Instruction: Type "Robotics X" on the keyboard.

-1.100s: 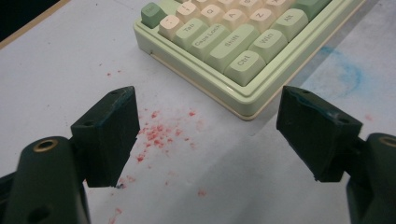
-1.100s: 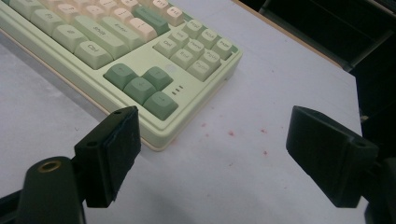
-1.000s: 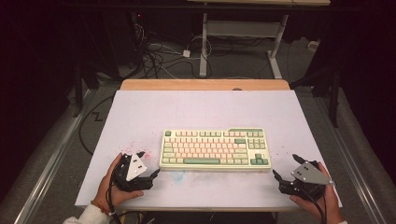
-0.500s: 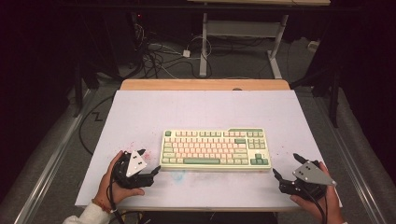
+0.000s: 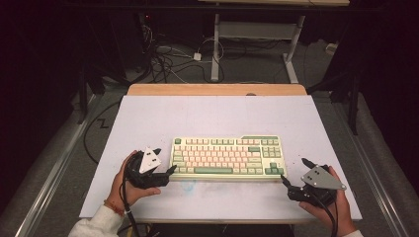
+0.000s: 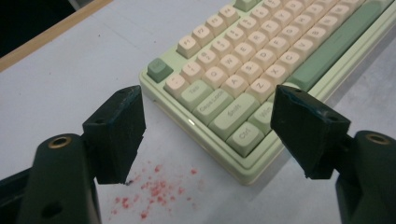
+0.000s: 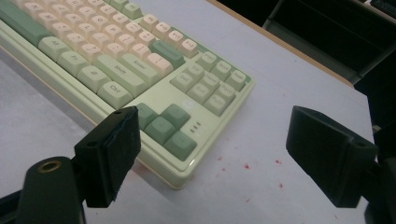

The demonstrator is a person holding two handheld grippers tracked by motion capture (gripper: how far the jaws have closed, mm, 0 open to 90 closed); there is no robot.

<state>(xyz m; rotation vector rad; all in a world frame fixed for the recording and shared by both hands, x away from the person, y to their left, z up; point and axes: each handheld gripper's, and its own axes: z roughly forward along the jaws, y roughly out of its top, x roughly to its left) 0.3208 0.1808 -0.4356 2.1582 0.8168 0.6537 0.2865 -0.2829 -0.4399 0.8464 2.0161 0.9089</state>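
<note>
The pale green keyboard with pink and green keys (image 5: 227, 157) lies flat in the middle of the white table (image 5: 207, 116). The left gripper (image 5: 164, 161) now sits right at the keyboard's near left corner, a bit closer than a second ago. Its jaws have just been closing a little, but they are apart and hold nothing. The right gripper (image 5: 293, 172) waits by the near right corner, jaws wide apart. It looks like both hands are getting ready to grab the keyboard's ends.
</note>
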